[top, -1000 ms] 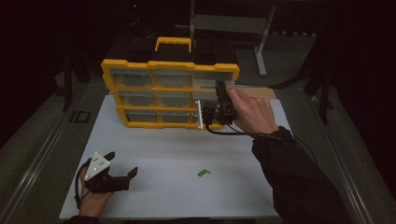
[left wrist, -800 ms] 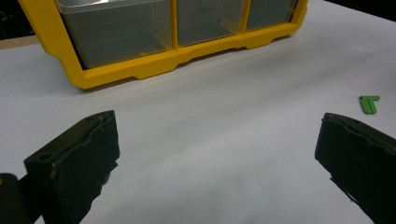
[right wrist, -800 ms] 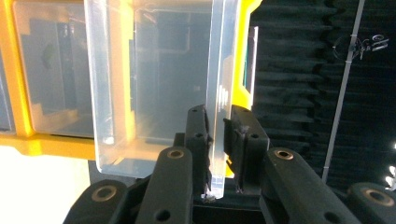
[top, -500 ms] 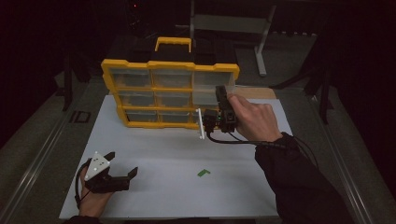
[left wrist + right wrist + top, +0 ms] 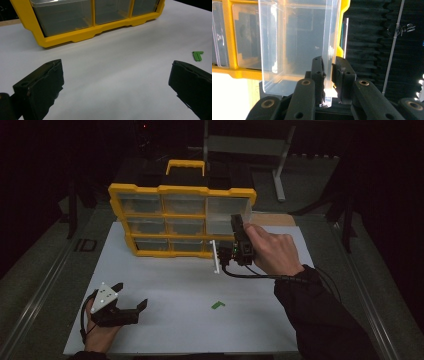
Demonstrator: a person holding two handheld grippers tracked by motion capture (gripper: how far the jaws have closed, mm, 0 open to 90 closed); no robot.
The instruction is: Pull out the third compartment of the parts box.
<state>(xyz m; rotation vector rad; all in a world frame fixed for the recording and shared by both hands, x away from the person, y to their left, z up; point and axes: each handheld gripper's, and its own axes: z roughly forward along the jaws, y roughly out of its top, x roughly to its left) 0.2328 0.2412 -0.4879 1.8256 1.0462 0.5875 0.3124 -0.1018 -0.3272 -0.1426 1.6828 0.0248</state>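
1. High view. The right gripper [image 5: 239,236] is clenched on the wall of a clear bin [image 5: 226,215] at the right end of the yellow organizer [image 5: 182,191], which stands at 12 o'clock on the white board [image 5: 200,285]. The bin looks partly drawn out of its slot. A judgement: pull straight along the slot, level, without twisting (a thin wall pinched at one edge will flex and bind). A clear door panel [image 5: 215,256] stands ajar at 6 o'clock of the bin; keep the cable off it. The left gripper [image 5: 131,307] rests at 7 o'clock on the board, released, jaws wide. A small green piece [image 5: 217,304] lies near 5 o'clock.

2. Left gripper view. Matte black jaws stand well apart over smooth white board. The organizer [image 5: 75,37] is glossy moulded plastic with cloudy drawer fronts. The green piece [image 5: 198,55] lies at 3 o'clock.

3. Right gripper view. The bin [image 5: 297,45] is thin, transparent, round-cornered and appears empty. Both jaws press its wall between them.
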